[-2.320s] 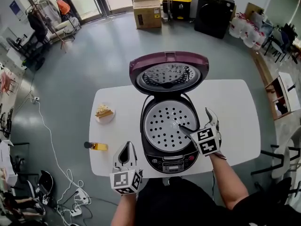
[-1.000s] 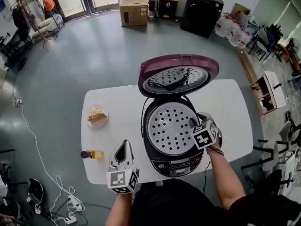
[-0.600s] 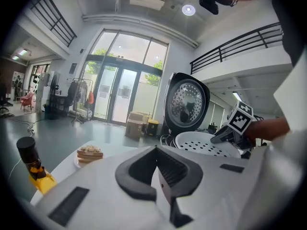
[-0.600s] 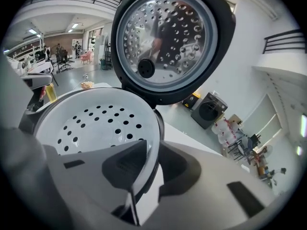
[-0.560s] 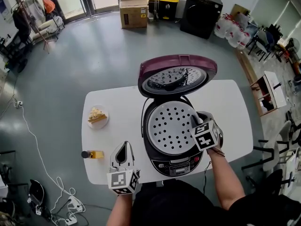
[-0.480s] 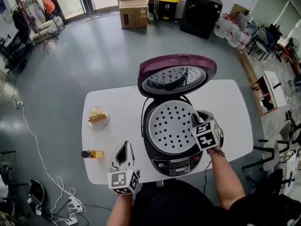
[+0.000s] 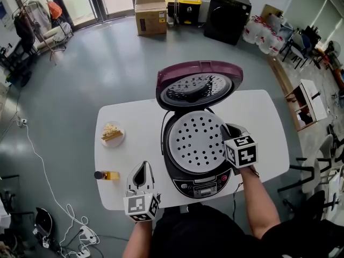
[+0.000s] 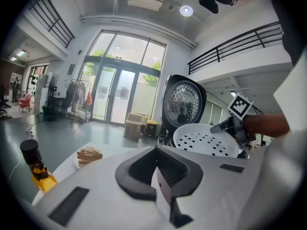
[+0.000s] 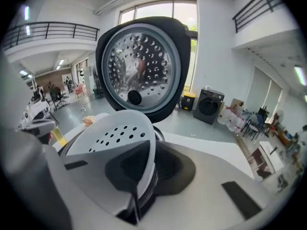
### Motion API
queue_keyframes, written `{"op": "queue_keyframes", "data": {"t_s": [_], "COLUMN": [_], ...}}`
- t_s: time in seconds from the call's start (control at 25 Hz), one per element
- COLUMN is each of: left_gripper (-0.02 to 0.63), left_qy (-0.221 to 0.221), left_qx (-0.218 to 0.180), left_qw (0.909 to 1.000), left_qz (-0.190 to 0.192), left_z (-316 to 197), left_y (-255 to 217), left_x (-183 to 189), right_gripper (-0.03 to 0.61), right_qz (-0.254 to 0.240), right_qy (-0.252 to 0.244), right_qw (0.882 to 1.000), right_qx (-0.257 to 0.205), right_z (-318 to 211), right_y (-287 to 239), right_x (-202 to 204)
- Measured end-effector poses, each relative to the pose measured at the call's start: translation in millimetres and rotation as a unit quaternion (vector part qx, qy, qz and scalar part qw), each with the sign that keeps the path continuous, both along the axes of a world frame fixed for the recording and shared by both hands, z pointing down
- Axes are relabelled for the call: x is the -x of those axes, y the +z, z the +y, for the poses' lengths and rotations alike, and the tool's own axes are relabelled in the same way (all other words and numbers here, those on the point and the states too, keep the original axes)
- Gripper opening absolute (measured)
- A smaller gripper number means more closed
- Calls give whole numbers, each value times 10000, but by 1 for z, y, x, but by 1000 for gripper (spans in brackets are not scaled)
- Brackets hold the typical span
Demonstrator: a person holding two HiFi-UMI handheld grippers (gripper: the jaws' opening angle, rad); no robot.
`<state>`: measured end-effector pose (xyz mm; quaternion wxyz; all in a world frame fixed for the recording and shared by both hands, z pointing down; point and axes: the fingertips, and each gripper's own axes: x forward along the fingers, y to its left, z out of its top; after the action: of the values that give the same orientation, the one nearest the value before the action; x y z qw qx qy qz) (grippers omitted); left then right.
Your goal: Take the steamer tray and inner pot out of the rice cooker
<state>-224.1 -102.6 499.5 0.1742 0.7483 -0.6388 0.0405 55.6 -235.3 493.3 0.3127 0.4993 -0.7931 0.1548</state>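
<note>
The rice cooker (image 7: 202,185) stands on the white table (image 7: 263,117) with its lid (image 7: 198,83) up. My right gripper (image 7: 225,135) is shut on the right rim of the white perforated steamer tray (image 7: 196,142), which hangs tilted above the cooker's mouth. In the right gripper view the tray's rim (image 9: 120,128) is pinched between the jaws of the right gripper (image 9: 138,195). The tray hides the inner pot. My left gripper (image 7: 141,166) rests shut and empty near the table's front left, well clear of the cooker. The left gripper view shows the lifted tray (image 8: 204,140).
A plate of sliced food (image 7: 111,133) sits at the table's left. A small yellow bottle (image 7: 107,175) lies near the front left corner, beside the left gripper. Boxes and a black appliance stand on the floor far behind.
The right gripper closed on the tray's rim and rose, rolling a little. The tray came up out of the cooker and tilted. The left gripper stayed where it was.
</note>
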Motion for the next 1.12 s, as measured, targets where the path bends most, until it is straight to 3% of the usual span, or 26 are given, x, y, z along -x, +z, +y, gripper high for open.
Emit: {"op": "queue_keyframes", "data": {"t_s": [0.24, 0.6, 0.76, 1.12], "left_gripper": [0, 0, 0, 0], "left_qy": [66, 350, 582, 792], "left_qx": [-37, -209, -182, -773], "left_qw": [10000, 9991, 9981, 9934], "left_qz": [-31, -135, -24, -296], "left_z": [2, 3, 8, -4], "left_y": [-4, -21, -52, -114], "left_x": [4, 5, -27, -125], "right_gripper": [17, 18, 18, 18], "right_qz": [-900, -1359, -1500, -1403], "right_qy": [400, 865, 1058, 1160], "right_qw": [9950, 9869, 9830, 9833], "right_qx": [168, -27, -51, 34], "right_z": [3, 13, 16, 10], "right_y": [-15, -39, -42, -23], "right_x": [-10, -38, -79, -165]}}
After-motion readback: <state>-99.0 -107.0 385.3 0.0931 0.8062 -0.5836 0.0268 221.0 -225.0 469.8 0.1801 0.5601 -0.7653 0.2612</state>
